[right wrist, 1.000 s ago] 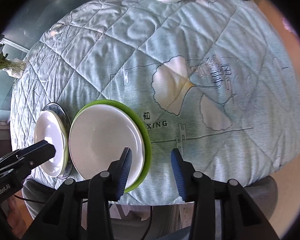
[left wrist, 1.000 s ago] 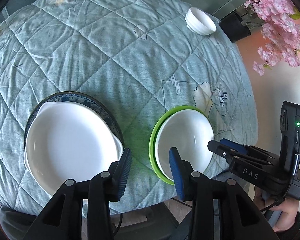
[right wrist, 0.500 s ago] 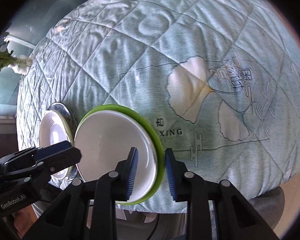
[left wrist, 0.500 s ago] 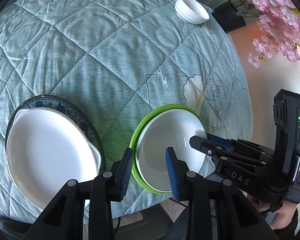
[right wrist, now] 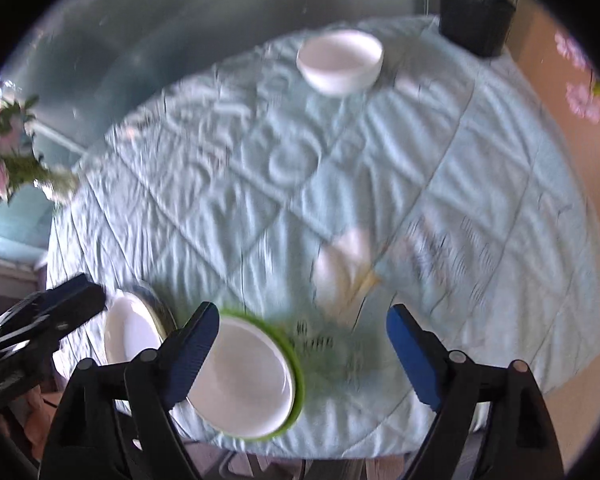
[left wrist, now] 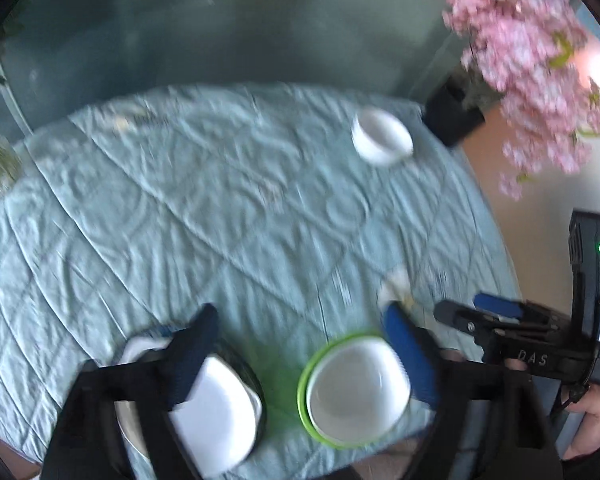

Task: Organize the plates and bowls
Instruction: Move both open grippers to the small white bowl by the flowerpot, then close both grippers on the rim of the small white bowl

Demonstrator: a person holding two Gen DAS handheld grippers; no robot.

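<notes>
A white plate (left wrist: 356, 392) lies on a green plate (left wrist: 302, 390) at the near table edge; both show in the right wrist view as the white plate (right wrist: 244, 380) on the green plate (right wrist: 298, 368). A white dish (left wrist: 216, 408) on a dark patterned plate (left wrist: 256, 392) lies to their left, and shows as the white dish (right wrist: 126, 336) in the right wrist view. A small white bowl (left wrist: 382, 138) sits at the far side, also in the right wrist view (right wrist: 340, 60). My left gripper (left wrist: 304, 344) and right gripper (right wrist: 300, 336) are open and empty, raised above the plates. Both views are blurred.
The round table wears a quilted light-blue cloth (left wrist: 220, 220). A black pot (left wrist: 454, 120) with pink blossoms (left wrist: 532, 52) stands at the far right edge. A plant (right wrist: 8, 152) stands off the left side in the right wrist view.
Both grippers have opened wide and pulled up and back from the plates, so more of the table and far wall shows. The plates have stayed in place.
</notes>
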